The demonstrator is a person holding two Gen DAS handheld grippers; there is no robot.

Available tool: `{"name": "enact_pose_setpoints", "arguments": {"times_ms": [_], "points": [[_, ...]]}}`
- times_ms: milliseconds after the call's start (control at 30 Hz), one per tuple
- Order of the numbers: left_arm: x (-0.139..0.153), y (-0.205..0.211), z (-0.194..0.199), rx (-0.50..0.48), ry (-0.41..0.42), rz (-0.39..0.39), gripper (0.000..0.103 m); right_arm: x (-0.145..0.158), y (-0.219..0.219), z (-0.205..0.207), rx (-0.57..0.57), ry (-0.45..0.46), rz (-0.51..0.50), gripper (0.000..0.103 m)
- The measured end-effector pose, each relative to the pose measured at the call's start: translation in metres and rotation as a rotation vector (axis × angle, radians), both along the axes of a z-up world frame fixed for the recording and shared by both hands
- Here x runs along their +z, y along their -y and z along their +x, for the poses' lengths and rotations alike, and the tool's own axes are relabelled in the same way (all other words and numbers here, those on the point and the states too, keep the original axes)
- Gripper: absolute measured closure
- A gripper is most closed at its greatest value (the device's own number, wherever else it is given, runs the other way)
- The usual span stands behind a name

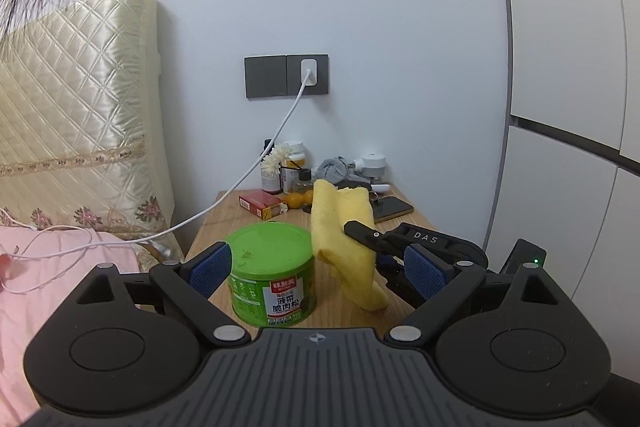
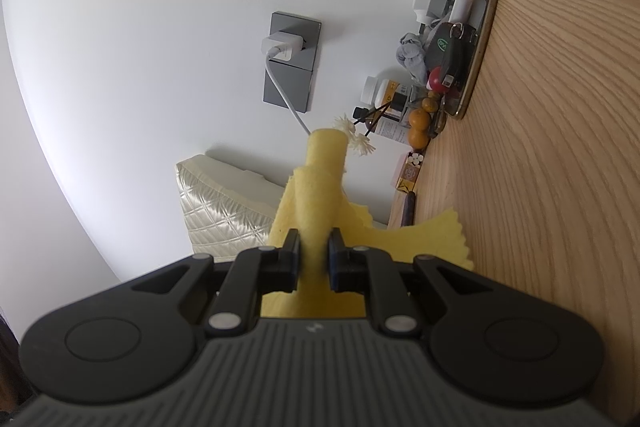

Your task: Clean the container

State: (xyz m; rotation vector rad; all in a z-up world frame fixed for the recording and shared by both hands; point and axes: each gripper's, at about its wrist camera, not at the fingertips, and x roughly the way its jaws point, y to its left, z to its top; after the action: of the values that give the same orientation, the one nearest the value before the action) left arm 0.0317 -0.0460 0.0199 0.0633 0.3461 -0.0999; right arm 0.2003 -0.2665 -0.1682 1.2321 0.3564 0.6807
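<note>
A green can [image 1: 272,275] with a green lid stands upright on the wooden nightstand [image 1: 340,311]. My left gripper [image 1: 318,269] is open, its blue pads [image 1: 210,269] on either side, the left pad close beside the can. My right gripper [image 2: 314,259] is shut on a yellow cloth [image 2: 320,187]. In the left wrist view the cloth [image 1: 344,235] hangs from the right gripper [image 1: 370,241] just right of the can, above the table. The right wrist view is rolled sideways; the can is out of its sight.
Clutter stands at the back of the nightstand: red box [image 1: 262,205], bottles [image 1: 294,167], oranges [image 1: 298,199], grey cloth [image 1: 334,167], phone [image 1: 392,209]. A white charger cable [image 1: 256,163] runs from the wall socket [image 1: 308,73] to the bed. A quilted pillow [image 1: 76,115] is left.
</note>
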Motion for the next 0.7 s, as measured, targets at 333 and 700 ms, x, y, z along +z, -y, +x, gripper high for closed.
{"name": "enact_pose_setpoints", "arguments": {"times_ms": [333, 700], "points": [[-0.001, 0.001, 0.000, -0.006, -0.008, 0.007, 0.008, 0.001, 0.003, 0.001, 0.003, -0.006, 0.001, 0.088], [-0.023, -0.020, 0.035, 0.089, -0.016, 0.003, 0.008, 0.007, 0.008, 0.000, -0.005, 0.004, 0.006, 0.088]]}}
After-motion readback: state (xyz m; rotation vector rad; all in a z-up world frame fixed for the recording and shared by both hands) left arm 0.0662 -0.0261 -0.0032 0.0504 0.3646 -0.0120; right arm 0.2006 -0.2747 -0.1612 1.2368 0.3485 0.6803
